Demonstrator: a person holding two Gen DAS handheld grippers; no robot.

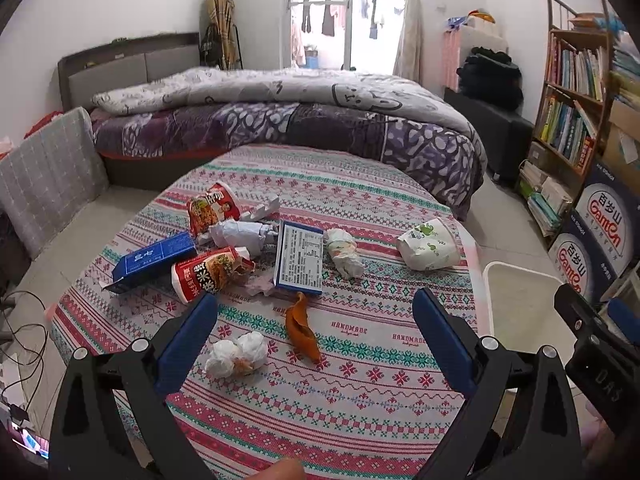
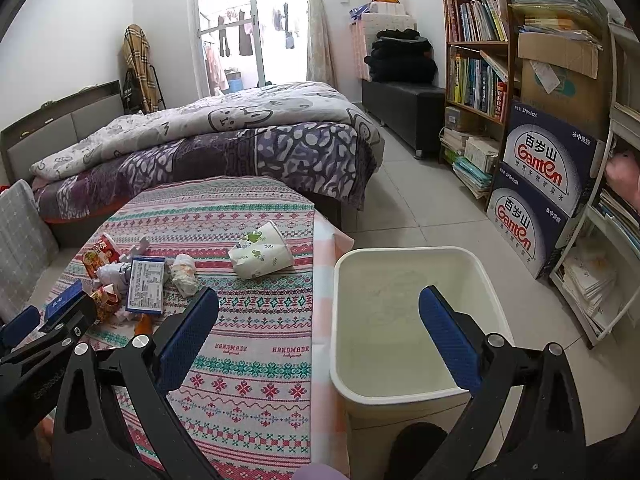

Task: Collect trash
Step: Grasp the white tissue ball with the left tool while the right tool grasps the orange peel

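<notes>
The left gripper (image 1: 316, 344) hangs over the near part of the table (image 1: 360, 420) with its jaws spread wide and nothing between them. In the lower middle of the left wrist view, a crumpled white tissue wad (image 1: 237, 354) lies just inside the left finger, and an orange peel (image 1: 301, 330) lies a little right of it, nearer the centre of the gap. The peel is the long thing here: its axis runs from upper left to lower right in the frame, roughly along the line of the fingers, so its narrow width, not its length, faces the jaws. The wad is lumpy, with its longer side running across the frame. Farther up, in the middle of the frame, the rest of the litter clusters: a blue carton (image 1: 154, 258), a red-and-white noodle wrapper (image 1: 210, 270), a box showing its printed label (image 1: 300, 258), a rolled wrapper (image 1: 344, 252) and, to the right, a squashed paper cup (image 1: 428, 245) with its mouth towards the upper right. The right gripper (image 2: 320, 338), jaws likewise wide and empty, straddles the table edge and the white bin (image 2: 416, 394), which stands on the floor touching or just beside the table's right side, in the lower right of its view. I judge the left gripper nearer the peel and wad, and the right nearer the bin.
</notes>
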